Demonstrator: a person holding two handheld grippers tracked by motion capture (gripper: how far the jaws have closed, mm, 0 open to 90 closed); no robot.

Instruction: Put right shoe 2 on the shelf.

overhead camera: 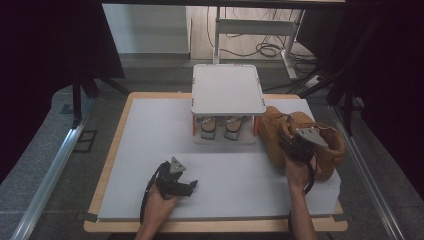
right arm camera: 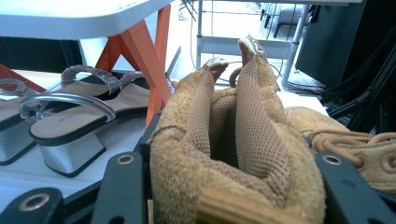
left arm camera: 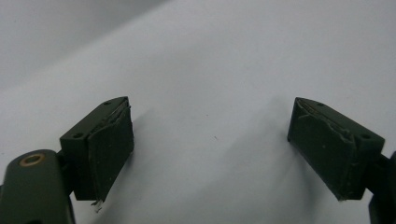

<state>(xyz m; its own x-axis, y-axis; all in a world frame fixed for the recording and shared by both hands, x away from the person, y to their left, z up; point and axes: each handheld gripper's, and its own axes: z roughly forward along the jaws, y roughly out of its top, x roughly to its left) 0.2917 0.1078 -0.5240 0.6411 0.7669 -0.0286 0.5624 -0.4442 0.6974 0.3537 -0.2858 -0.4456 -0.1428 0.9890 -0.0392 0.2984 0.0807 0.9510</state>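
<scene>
Two tan suede boots lie at the right of the white mat. My right gripper (overhead camera: 294, 142) is shut on the left boot (overhead camera: 272, 131). In the right gripper view the boot's padded collar (right arm camera: 224, 140) is squeezed between the two black jaws of that gripper (right arm camera: 233, 191). The second boot (overhead camera: 332, 150) lies just to the right, its laced eyelets (right arm camera: 359, 149) showing. My left gripper (overhead camera: 189, 179) rests low on the mat near the front, open. Nothing is between its pads (left arm camera: 112, 149), only bare mat.
A small shoe rack with a white top (overhead camera: 228, 89) and orange legs (right arm camera: 144, 51) stands at the back middle. A pair of silver-heeled sandals (overhead camera: 220, 127) sits under it (right arm camera: 70, 135). The mat's (overhead camera: 150, 150) front edge runs near the person's hands.
</scene>
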